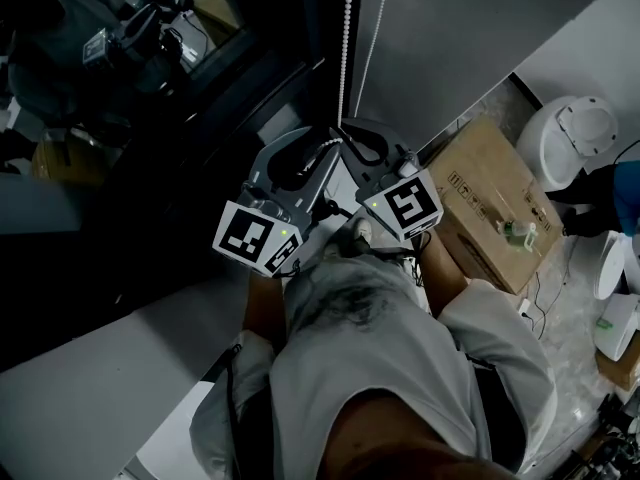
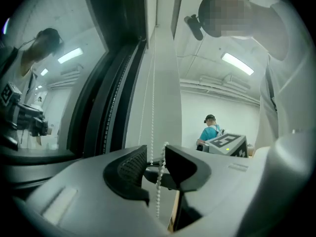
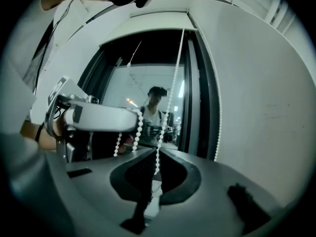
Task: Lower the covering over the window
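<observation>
Where the dark window (image 1: 150,118) meets the grey wall (image 1: 450,28), a white bead chain (image 1: 346,38) hangs straight down as a loop of small round beads. From the right gripper view, the chain (image 3: 173,83) runs up to a pale strip along the top of the window opening. Whether that strip is the rolled-up covering cannot be told; the glass below it is bare and reflects the person.

The right gripper (image 3: 157,164) has its jaws closed on one strand of the chain, the dark ribbed pads meeting around the beads. Just beside it, the left gripper (image 2: 155,164) has its jaws apart. A strand of the chain (image 2: 159,181) hangs in the gap between its pads, and neither pad presses on it. From the head view, the left gripper (image 1: 318,153) and the right gripper (image 1: 352,143) sit side by side, their tips close together at the chain, both pointing level toward the window frame (image 3: 197,93).

On the floor to the right stands a cardboard box (image 1: 490,208), with a white rounded object (image 1: 575,138) beyond it. In the left gripper view, a person in a blue top (image 2: 210,130) stands far back in the room.
</observation>
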Demonstrator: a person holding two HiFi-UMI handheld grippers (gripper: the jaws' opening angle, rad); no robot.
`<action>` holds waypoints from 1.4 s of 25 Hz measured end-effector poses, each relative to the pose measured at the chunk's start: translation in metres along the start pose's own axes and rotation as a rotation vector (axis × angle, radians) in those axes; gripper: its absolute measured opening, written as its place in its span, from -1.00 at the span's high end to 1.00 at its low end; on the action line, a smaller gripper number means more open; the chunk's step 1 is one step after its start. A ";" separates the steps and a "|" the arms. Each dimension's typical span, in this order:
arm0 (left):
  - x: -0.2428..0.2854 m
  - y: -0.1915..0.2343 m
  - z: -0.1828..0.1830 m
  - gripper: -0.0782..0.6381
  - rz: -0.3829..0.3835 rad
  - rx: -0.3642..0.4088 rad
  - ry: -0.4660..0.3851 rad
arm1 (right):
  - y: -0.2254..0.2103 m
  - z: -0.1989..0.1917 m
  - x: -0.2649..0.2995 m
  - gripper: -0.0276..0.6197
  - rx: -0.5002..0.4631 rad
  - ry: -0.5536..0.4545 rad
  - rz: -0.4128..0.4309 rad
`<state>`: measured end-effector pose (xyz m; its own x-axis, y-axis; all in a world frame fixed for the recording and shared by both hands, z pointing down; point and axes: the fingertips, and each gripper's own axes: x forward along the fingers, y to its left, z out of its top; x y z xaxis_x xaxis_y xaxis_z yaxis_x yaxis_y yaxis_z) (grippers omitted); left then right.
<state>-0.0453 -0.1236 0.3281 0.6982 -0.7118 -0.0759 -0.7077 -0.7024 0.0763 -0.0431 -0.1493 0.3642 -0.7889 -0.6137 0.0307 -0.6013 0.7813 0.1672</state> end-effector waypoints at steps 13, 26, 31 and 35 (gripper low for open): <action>0.028 0.005 0.076 0.43 -0.013 0.075 -0.174 | 0.025 0.009 -0.001 0.84 -0.066 -0.005 0.049; 0.031 0.004 0.046 0.75 0.030 0.127 -0.041 | 0.031 -0.028 -0.006 0.84 -0.014 0.063 0.058; 0.027 0.007 0.030 0.75 0.038 0.099 -0.010 | 0.038 -0.043 -0.008 0.84 0.035 0.077 0.074; 0.028 0.009 0.018 0.75 0.034 0.088 0.016 | 0.041 -0.053 -0.007 0.84 0.070 0.089 0.091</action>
<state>-0.0340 -0.1493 0.3092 0.6746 -0.7359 -0.0589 -0.7375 -0.6753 -0.0094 -0.0553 -0.1188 0.4232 -0.8283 -0.5449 0.1308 -0.5373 0.8385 0.0907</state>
